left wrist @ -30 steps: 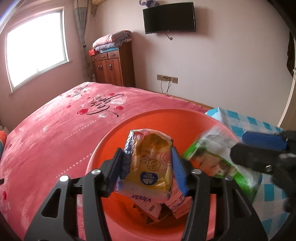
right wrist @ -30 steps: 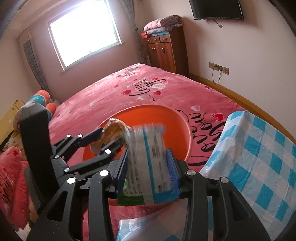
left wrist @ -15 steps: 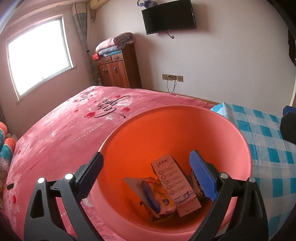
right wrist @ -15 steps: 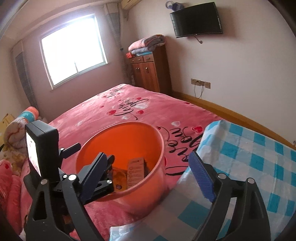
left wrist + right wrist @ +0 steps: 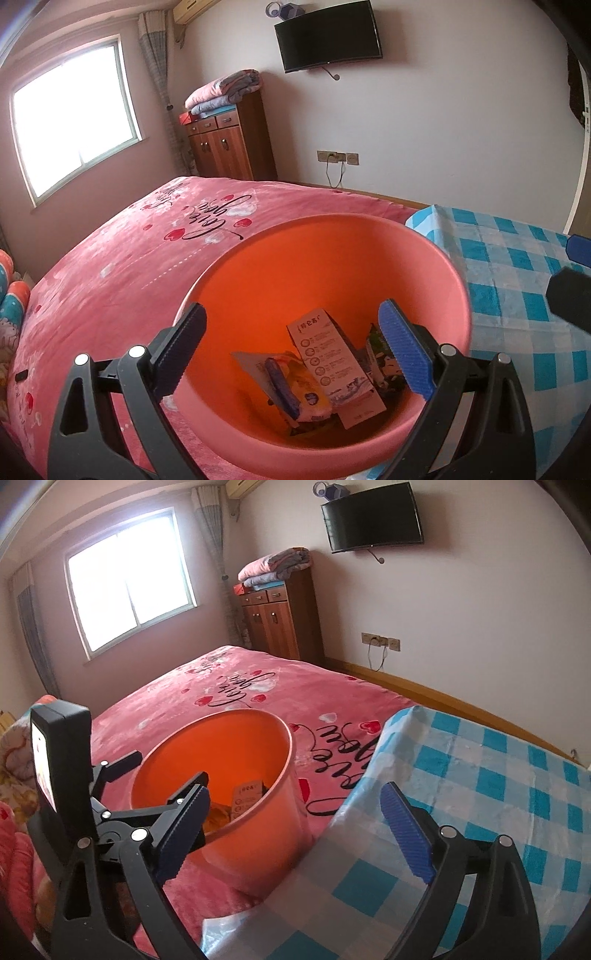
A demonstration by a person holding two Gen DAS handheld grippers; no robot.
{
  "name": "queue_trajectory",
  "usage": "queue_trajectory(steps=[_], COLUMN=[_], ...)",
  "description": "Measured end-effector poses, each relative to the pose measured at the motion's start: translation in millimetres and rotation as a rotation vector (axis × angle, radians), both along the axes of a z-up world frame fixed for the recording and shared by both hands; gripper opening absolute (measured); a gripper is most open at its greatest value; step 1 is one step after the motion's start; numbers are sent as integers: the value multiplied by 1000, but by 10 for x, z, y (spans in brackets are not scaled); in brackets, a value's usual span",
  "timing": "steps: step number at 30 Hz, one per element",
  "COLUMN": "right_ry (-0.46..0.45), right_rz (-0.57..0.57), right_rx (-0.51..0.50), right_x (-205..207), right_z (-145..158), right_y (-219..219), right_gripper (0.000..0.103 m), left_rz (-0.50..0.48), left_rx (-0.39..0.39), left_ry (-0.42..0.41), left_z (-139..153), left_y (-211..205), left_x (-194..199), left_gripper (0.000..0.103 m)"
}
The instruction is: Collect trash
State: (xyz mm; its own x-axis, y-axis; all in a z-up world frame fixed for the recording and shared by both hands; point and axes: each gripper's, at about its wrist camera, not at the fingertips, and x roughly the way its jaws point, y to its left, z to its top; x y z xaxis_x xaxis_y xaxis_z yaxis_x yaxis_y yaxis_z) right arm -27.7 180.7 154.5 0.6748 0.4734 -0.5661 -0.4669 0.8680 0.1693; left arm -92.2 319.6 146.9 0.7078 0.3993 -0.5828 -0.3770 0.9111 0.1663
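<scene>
A: Both packets have dropped from the jaws into the round orange plastic bucket (image 5: 332, 258).

B: Left gripper (image 5: 291, 343) wide, empty, over bucket; right gripper (image 5: 295, 819) opening, empty, beside it. Yellow tissue packet (image 5: 306, 391) and white carton (image 5: 328, 354) lie inside. Pink bedspread (image 5: 129, 266) beyond.

- Round orange plastic bucket (image 5: 332, 258): smooth, faintly glossy wall.
- Pink fleecy bed blanket (image 5: 122, 266): soft, matt cloth.
- Blue-and-white checked plastic sheet (image 5: 480, 775): thin, shiny, wrinkled.
- Dark brown wooden cabinet (image 5: 284, 616): polished.
- White printed paper carton (image 5: 332, 354): smooth card.
- Black plastic left claw (image 5: 291, 354): ribbed blue pads.
</scene>
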Motion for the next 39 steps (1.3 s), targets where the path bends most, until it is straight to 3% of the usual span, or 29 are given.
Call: queue_trajectory(steps=[6, 20, 39], right_ry=[-35, -17, -44], right_rz=[-31, -113, -253], right_rx=[-33, -18, -27], right_x=[-99, -211, -480], right_z=[-36, -158, -240], right_y=[-63, -406, -1063], right_gripper=[93, 93, 93], left_rz=[-16, -71, -191], left_rx=[6, 7, -6], left_ry=[-4, -20, -31], left_z=[39, 103, 102], left_y=[-94, -395, -986], left_x=[-25, -77, -161], left_gripper=[95, 96, 96])
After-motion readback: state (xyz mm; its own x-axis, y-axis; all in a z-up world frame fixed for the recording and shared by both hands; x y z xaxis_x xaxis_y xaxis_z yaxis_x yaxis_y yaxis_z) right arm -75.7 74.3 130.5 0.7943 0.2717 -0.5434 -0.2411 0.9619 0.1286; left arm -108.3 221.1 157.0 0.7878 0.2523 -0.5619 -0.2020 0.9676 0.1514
